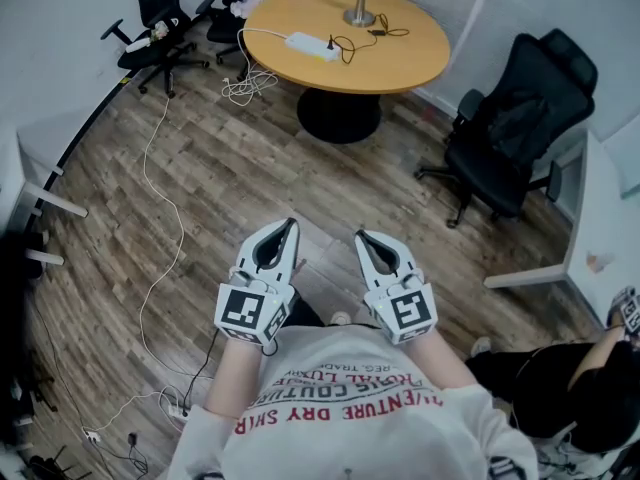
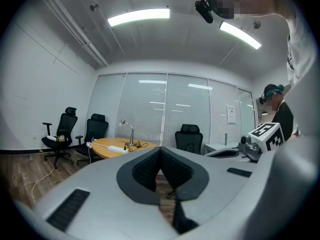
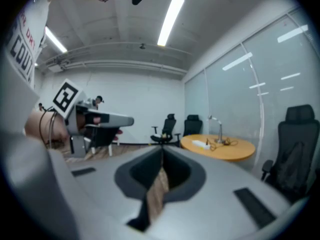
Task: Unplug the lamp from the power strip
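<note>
Wood-topped round table (image 1: 410,60) at twelve o'clock from me, well apart from both claws, and everything I need is on it. The white power strip (image 1: 311,46) lies toward the table's nine o'clock edge. The lamp (image 1: 360,10) stands just past it toward one o'clock, and its black cord (image 1: 350,43) loops between the two.

Left gripper (image 1: 290,225) and right gripper (image 1: 362,236) are side by side at my chest. Each has its jaws pressed together on nothing and points roughly level toward the table. So I reckon nothing has started, and the walk-up comes first.

Watch the floor. A white cable (image 1: 180,238) trails from the table's edge down past nine o'clock toward seven o'clock. A foot caught in it could yank the strip right off the tabletop. A black office chair (image 1: 520,128) at two o'clock crowds that side of the approach.

At the table, the danger is gripping the loose cord instead of the plug. The strip looks light and would likely slide, or the lamp would get dragged. I'd want one claw pinning the strip.
</note>
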Motion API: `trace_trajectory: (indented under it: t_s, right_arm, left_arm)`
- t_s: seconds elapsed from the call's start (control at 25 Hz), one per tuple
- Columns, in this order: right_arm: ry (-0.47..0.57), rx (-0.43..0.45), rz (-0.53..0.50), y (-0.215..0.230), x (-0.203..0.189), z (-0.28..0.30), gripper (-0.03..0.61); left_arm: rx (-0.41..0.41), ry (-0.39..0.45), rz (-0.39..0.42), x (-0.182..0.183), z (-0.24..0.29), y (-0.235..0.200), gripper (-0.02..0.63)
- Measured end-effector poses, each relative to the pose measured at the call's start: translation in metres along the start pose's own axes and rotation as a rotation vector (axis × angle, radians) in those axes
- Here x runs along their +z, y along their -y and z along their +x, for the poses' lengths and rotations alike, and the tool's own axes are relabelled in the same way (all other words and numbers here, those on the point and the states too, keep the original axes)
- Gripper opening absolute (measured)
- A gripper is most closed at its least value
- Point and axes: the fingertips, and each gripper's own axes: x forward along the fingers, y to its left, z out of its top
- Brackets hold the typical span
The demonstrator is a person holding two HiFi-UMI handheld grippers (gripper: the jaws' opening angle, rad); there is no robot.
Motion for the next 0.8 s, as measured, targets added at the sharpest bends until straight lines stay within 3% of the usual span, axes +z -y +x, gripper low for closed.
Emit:
trace_trajectory:
  t_s: [0.32, 0.8]
  right_arm:
    - [-0.041, -0.033, -0.007, 0.018, 0.0, 0.075, 0.029]
    - [-0.055, -0.134, 0.045, 0.044, 0.035, 0.247, 0.031]
  left_arm:
    - [0.001, 0.0, -0.008, 0.005, 0.041, -0.076, 0.029]
    - [-0.054, -0.011, -0.001, 0.047, 0.121, -0.245, 0.029]
